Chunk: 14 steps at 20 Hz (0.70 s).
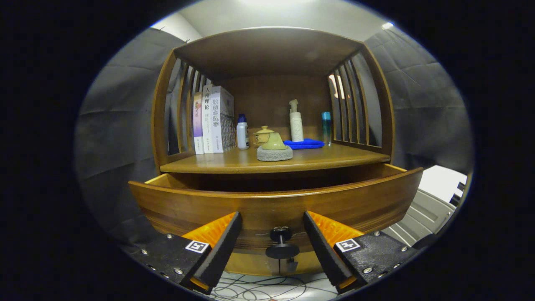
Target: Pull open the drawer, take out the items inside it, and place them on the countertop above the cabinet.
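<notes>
Brown drawer (276,205), blue cloth (304,144)

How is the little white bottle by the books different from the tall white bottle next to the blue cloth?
The white bottle by the books is shorter and has a blue cap; the tall white bottle has a pale pump top. The short one stands near the books, the tall one just behind the blue cloth. Both stand upright on the countertop. The hand-held gripper is open around the drawer knob.
</notes>
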Each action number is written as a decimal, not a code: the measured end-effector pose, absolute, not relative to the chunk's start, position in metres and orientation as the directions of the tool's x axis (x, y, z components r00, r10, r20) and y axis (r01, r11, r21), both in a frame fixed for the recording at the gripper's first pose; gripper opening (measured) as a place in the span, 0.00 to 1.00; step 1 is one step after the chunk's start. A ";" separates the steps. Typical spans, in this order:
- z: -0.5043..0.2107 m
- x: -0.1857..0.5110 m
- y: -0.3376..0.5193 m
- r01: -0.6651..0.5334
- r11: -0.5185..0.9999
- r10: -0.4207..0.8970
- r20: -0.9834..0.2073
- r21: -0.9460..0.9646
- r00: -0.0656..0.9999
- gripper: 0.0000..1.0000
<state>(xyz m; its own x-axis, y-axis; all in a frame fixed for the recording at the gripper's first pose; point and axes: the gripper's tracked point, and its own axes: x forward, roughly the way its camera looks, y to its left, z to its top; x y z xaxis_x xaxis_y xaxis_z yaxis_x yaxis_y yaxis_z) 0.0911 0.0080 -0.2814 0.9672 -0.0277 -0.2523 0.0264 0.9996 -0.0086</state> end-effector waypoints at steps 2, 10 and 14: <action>-0.284 0.104 0.005 0.023 1.000 -0.026 -0.239 -0.017 0.971 0.94; -0.290 0.143 0.006 0.026 0.999 -0.030 -0.241 -0.020 0.970 0.94; -0.293 0.161 0.005 0.025 0.999 -0.029 -0.235 -0.021 0.972 0.95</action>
<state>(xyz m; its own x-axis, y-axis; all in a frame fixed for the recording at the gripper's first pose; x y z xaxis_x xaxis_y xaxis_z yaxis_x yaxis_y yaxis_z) 0.1613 0.0054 -0.2934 0.9716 -0.0294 -0.2348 0.0252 0.9995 -0.0212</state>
